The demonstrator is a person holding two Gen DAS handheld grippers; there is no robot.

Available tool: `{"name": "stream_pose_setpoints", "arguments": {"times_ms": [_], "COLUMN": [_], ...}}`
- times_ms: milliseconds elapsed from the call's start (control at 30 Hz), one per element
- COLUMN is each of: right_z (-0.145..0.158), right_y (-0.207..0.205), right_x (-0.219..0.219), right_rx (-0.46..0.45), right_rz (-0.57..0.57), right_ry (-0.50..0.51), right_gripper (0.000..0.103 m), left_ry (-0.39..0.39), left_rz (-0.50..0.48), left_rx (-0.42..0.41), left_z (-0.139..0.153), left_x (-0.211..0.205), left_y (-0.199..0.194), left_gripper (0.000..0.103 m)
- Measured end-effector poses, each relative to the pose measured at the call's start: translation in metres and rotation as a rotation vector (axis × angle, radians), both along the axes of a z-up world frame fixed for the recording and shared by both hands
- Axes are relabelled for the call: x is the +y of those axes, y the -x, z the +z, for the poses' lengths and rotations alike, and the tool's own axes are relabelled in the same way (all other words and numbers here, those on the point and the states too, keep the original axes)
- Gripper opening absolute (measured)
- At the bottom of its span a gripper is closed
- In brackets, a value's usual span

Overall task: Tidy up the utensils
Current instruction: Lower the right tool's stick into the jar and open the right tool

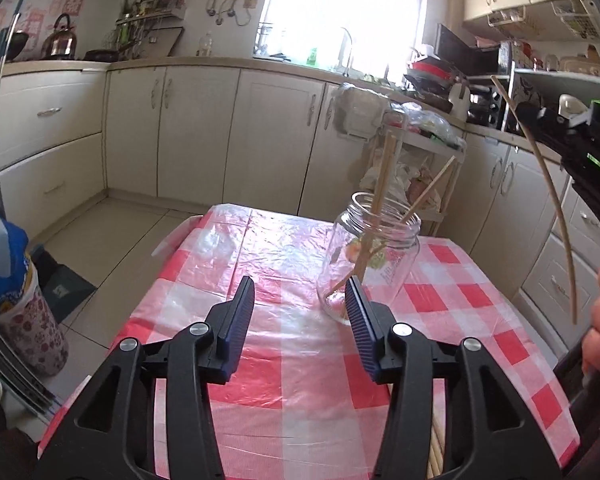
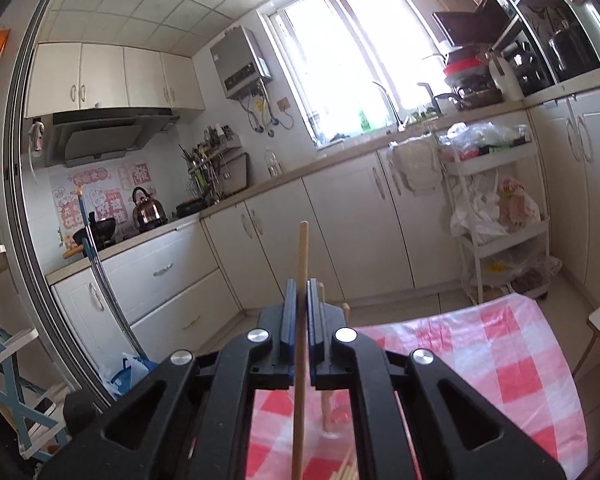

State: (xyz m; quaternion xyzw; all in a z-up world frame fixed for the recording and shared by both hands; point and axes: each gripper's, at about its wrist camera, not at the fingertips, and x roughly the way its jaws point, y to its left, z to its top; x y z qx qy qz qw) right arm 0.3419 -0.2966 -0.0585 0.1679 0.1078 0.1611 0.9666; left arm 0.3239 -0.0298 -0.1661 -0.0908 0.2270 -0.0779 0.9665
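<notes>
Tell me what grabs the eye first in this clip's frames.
A clear glass jar with a few wooden chopsticks in it stands on the red-checked tablecloth, just ahead of the open left tool. The right tool, raised to the jar's right, is shut on another chopstick.

The black right gripper's (image 1: 580,148) fingertips run off frame; the thin wooden chopstick's (image 2: 300,360) lower end is cropped.

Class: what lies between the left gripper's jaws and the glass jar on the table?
Only bare checked tablecloth, seen in the left wrist view; the jar stands just beyond the open left gripper.
</notes>
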Motion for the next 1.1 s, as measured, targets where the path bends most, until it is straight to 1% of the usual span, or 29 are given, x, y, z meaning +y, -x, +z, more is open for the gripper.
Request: {"name": "stream_pose_setpoints", "arguments": {"times_ms": [100,200,300,500,700,867,1100], "right_z": [0.01,0.013,0.011,-0.004,-0.03,-0.044,-0.048], "right_y": [-0.031,-0.064,-0.09,-0.119,-0.125,-0.124,-0.095], "right_x": [0.011,0.015,0.019,0.033,0.049,0.057,0.068], "right_rx": [-0.041,-0.049,-0.059,-0.079,-0.083,-0.076,-0.061], "right_rz": [-0.02,-0.043,-0.075,-0.146,-0.183,-0.176,-0.138], "right_ry": [-0.028,-0.06,-0.071,-0.03,0.054,0.096,0.18], "right_gripper": [0.005,0.005,0.005,0.005,0.006,0.006,0.006], "left_ry": [0.078,0.095,0.112,0.18,0.214,0.227,0.232], "left_rz": [0.018,0.018,0.01,0.009,-0.011,-0.015,-0.005], "left_rx": [0.012,0.002,0.015,0.037,0.06,0.067,0.077], "left_z": [-0.001,-0.003,-0.005,-0.011,-0.016,-0.018,-0.02], "left_x": [0.012,0.016,0.019,0.029,0.031,0.032,0.033], "left_y": [0.0,0.002,-0.001,-0.007,-0.013,-0.014,-0.017], "left_gripper": [0.047,0.047,0.049,0.051,0.051,0.051,0.053]}}
